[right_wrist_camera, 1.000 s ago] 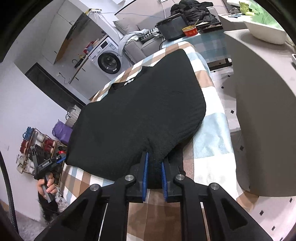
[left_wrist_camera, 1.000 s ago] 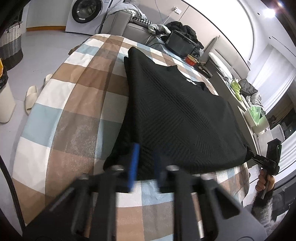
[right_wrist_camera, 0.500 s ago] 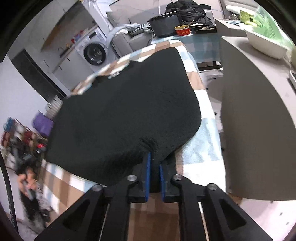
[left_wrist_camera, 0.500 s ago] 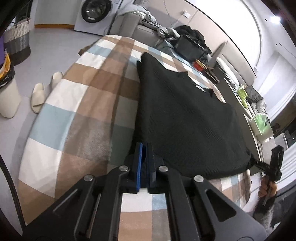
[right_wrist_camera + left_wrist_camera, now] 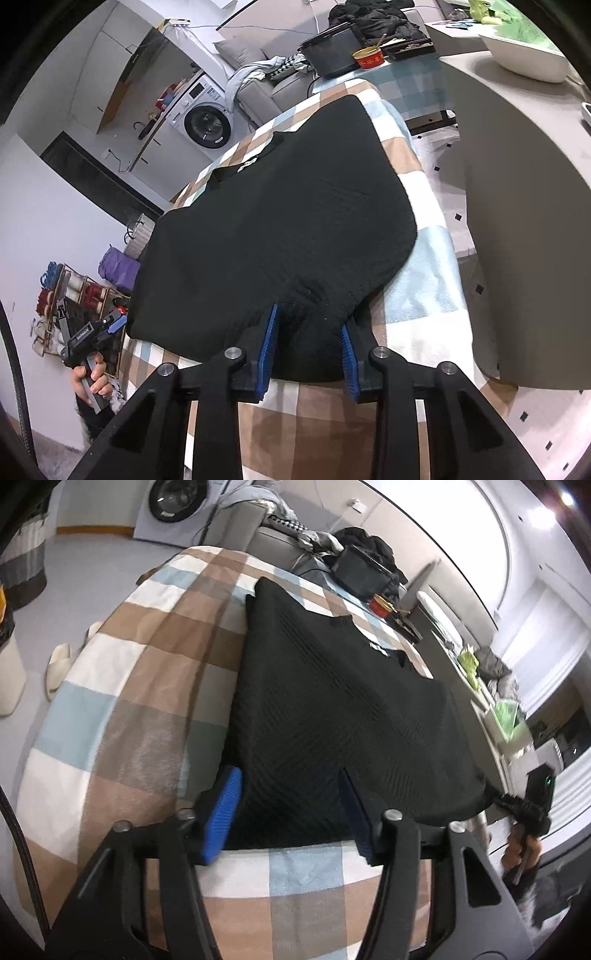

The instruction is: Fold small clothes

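A black knitted top (image 5: pixel 332 701) lies spread flat on the checked tablecloth (image 5: pixel 147 664), neck at the far end. My left gripper (image 5: pixel 288 786) is at the near left hem corner. Its jaws are opening, and the blue pads (image 5: pixel 221 812) stand clear of the fabric between them. My right gripper (image 5: pixel 309 325) is at the other hem corner of the top (image 5: pixel 277 221), jaws also opening with loose cloth between them. Each gripper also shows in the other's view, held by a hand: the right gripper (image 5: pixel 524 808) and the left gripper (image 5: pixel 99 328).
A black box (image 5: pixel 362 572) and a red bowl (image 5: pixel 382 603) sit past the table's far end by a sofa. A grey counter (image 5: pixel 517 221) stands close on the right. Slippers (image 5: pixel 59 661), a basket (image 5: pixel 22 561) and a washing machine (image 5: pixel 170 502) are on the left.
Both pairs of jaws were pinched on the hem corners half a second ago and now stand apart. The top has settled flat on the cloth.
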Available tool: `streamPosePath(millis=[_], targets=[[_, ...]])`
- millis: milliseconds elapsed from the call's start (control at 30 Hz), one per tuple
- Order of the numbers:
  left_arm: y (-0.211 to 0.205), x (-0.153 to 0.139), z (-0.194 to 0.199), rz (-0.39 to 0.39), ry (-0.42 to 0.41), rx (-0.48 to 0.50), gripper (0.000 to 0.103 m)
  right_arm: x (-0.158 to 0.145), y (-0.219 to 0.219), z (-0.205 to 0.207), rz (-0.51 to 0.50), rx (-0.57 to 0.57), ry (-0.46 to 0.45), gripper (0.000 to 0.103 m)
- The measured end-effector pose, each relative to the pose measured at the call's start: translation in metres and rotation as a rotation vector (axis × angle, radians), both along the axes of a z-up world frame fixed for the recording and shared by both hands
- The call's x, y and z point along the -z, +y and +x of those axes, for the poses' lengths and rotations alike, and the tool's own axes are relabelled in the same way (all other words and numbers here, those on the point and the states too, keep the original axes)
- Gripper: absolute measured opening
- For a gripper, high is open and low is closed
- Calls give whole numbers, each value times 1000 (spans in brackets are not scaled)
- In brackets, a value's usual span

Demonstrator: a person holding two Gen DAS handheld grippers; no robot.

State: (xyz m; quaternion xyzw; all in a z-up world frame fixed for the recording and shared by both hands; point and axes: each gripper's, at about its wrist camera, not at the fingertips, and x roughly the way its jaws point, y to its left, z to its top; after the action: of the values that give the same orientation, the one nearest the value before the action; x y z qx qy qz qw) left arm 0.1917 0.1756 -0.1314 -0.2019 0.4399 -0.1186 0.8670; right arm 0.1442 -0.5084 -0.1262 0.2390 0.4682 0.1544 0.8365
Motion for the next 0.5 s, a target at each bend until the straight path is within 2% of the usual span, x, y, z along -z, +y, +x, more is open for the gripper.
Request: streamPosePath(millis=[33,67,100,200,333,400,500], targets=[[-3,1,0,18,-6,9,18,-1,3,0,-22,-6,-4,32],[-6,1,2,29,-5,28,8,-2,5,0,-35,-9,-9,27],[-7,2,3,26,-2,34,0,-3,6,0,-49,-11,-15,17],[-5,-3,5,23,-31,27,0,-7,7,-1,-78,-28,-13,6],[7,-9,11,35,-50,-20,0,-13,6,-3,-119,-31,-37,6],[11,-8,15,64,-36,-41,0,-8,7,-1,-173,-28,-4,6],[16,-2,19,44,-8,-41,0,1,6,1,-190,-31,44,6]])
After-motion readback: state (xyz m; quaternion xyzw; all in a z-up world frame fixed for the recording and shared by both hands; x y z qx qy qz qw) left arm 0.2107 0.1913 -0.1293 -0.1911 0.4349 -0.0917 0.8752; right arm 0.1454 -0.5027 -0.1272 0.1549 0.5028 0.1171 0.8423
